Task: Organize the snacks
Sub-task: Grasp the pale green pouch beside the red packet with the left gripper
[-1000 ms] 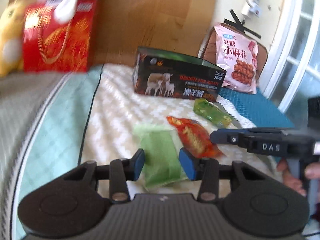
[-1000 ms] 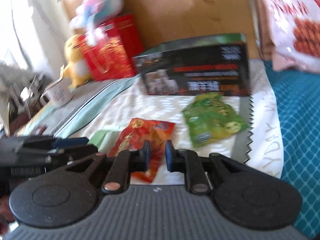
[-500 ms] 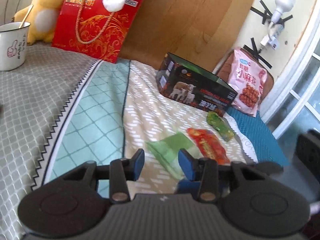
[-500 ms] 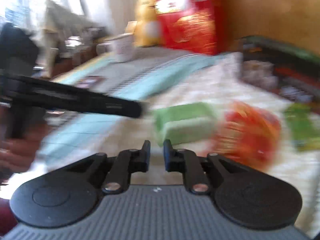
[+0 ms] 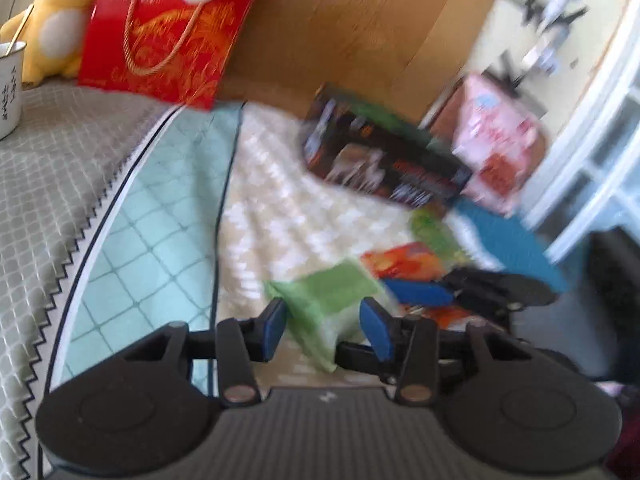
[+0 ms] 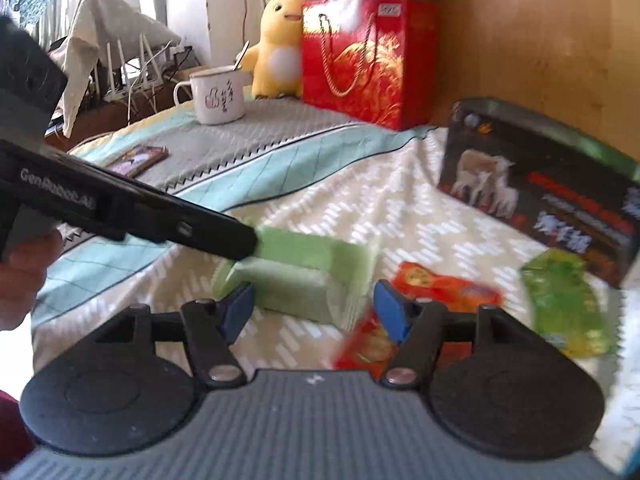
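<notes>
Green pale packet (image 6: 298, 276): lies on the bed's cream patterned cover (image 6: 360, 208), in front of the black sheep box (image 6: 544, 192) and well short of it; both grippers now bracket it.
Left gripper (image 5: 324, 330): jaws part-way apart and opening, the packet's near corner between the blue pads (image 5: 274, 328); whether they press on it cannot be told through the blur. In the right wrist view its finger lies against the packet's left end.
Right gripper (image 6: 314, 312): a second ago pinched nearly shut in front of the red packet; now its jaws are opening wide, swung across to face the green packet. Nothing is held; the packet sits just beyond the pads.
Red packet (image 6: 440, 284): beside the green packet on the side toward the sheep box, partly hidden behind the right gripper's pad.
Bright green packet (image 6: 568, 304): nearest the sheep box, untouched.
Surroundings: red gift bag (image 6: 360, 60), yellow plush (image 6: 278, 48) and mug (image 6: 218, 96) stand far behind the green packet.
Meaning for the task: the shift suggests both hands are turning to the green packet first; all three snacks lie loose, so sorting is barely begun.
</notes>
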The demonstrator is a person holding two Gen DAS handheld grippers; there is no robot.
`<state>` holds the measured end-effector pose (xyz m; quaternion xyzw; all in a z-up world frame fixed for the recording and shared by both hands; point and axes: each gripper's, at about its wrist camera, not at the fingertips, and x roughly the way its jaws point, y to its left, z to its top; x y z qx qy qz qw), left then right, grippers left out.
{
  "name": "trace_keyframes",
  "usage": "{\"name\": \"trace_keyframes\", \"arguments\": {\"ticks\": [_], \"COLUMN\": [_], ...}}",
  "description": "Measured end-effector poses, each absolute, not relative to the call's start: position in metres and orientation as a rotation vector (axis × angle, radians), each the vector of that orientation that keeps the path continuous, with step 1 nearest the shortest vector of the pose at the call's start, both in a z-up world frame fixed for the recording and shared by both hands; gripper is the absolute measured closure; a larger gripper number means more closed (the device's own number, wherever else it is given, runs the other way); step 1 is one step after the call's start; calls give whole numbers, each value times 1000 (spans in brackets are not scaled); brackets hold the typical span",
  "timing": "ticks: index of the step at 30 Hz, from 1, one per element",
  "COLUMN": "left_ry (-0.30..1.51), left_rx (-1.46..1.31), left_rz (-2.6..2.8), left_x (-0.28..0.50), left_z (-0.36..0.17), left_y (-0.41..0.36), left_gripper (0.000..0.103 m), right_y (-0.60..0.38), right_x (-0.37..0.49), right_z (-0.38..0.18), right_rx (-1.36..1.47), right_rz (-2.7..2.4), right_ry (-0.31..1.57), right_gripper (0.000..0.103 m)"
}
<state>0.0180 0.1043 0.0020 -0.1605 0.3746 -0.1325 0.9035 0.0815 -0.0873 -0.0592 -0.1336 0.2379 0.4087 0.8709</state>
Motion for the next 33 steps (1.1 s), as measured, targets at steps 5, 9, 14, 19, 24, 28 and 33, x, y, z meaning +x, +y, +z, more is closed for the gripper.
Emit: {"name": "trace_keyframes", "arguments": {"ticks": [5,9,14,19,24,28,33], "left_ry": [756,792,833,838,844,853,854], "left_rx": [-297,-290,-235,-165,-125,-138,-138], "left_rz": [-263,-293,-364,-395,-376,-355,-342], "left_x": [5,-7,-20,-25,-23,-24,-26], "left_z": [3,7,10,11,15,15,16], "left_y": [106,102,66,27,14,17,19], "left_gripper": [59,59,58,57,56,55,55], "right_y": [-81,-96,-127,-161,-164,-164,-164], "right_x": [58,42,13,-8,-18,-18,-21], "right_z": [-56,-58,-59,-63,-66,-67,-69], "right_rx": [-299,-252,-205,-138,-113,-132,-154], "right_rz": [849,873,837,759,710,709,692], "right_ry": [482,504,532,542,524,514,506], "right_gripper": [53,65,68,70,70,68,62]}}
